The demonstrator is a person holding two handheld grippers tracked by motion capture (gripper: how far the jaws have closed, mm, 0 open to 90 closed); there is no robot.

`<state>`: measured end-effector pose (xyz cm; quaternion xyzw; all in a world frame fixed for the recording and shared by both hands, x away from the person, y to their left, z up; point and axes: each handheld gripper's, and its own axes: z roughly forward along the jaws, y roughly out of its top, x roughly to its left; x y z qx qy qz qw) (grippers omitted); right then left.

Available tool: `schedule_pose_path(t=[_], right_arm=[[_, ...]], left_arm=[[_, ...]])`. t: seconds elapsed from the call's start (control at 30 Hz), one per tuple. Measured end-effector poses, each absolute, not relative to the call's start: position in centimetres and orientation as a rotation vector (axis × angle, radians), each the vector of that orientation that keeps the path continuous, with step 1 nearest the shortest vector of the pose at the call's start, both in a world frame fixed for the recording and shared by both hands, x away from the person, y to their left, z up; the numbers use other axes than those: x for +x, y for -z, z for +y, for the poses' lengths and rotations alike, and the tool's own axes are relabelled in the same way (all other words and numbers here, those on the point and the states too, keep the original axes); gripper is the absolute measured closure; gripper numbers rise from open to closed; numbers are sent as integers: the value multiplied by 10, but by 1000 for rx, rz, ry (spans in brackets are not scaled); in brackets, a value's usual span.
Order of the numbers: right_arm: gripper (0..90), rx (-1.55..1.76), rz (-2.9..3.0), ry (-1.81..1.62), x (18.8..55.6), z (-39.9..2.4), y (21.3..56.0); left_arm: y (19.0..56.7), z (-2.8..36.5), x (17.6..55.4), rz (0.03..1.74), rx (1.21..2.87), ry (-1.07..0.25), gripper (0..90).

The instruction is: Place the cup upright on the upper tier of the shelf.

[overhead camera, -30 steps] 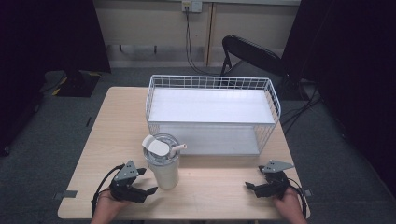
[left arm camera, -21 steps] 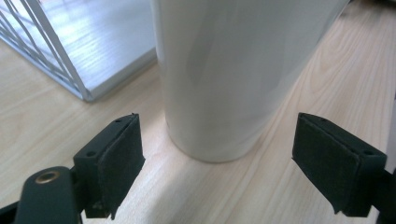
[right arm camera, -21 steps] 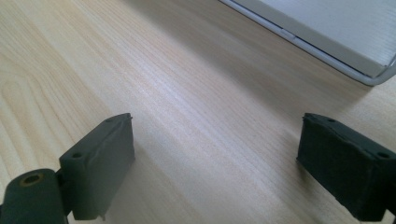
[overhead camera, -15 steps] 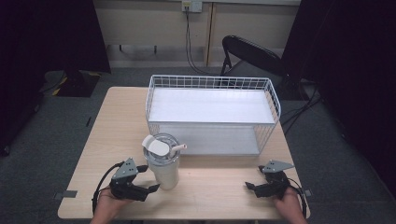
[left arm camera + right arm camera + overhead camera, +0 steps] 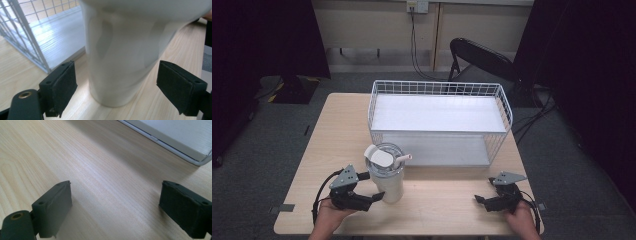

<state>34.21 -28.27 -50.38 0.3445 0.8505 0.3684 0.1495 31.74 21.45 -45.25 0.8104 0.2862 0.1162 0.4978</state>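
Note:
A white tumbler point(image 5: 387, 175) with a clear lid and a short straw point(image 5: 403, 159) stands upright on the wooden table point(image 5: 337, 130), just in front of the wire basket. My left gripper point(image 5: 374, 196) sits at the tumbler's left front, open, its jaws spread on either side of the cup's base without touching it. In the left gripper view the tumbler point(image 5: 125, 57) rises between the two pads point(image 5: 63, 87). My right gripper point(image 5: 479, 201) rests open near the table's front right edge, with bare wood point(image 5: 105, 182) between its jaws.
A white wire basket point(image 5: 439, 90) with a white floor panel takes up the back middle of the table. Its front corner point(image 5: 200, 157) lies close ahead of the right gripper. A black chair point(image 5: 482, 57) stands behind the table.

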Motion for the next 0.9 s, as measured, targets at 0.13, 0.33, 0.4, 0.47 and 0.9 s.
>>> schedule_pose_path(t=[0.13, 0.33, 0.4, 0.47, 0.9], right_arm=[[101, 991, 2443, -1059, 342, -283, 504], [102, 991, 2444, -1059, 342, -283, 504], [102, 991, 2444, -1059, 342, -283, 504], [102, 991, 2444, -1059, 342, -283, 504], [101, 992, 2447, -1059, 343, -282, 504]], left_arm=[[451, 207, 321, 666, 1945, -262, 149], [448, 198, 324, 635, 1949, -295, 124], [447, 197, 325, 624, 1939, -302, 118], [448, 195, 326, 624, 1930, -301, 109], [451, 188, 334, 620, 1875, -275, 75]])
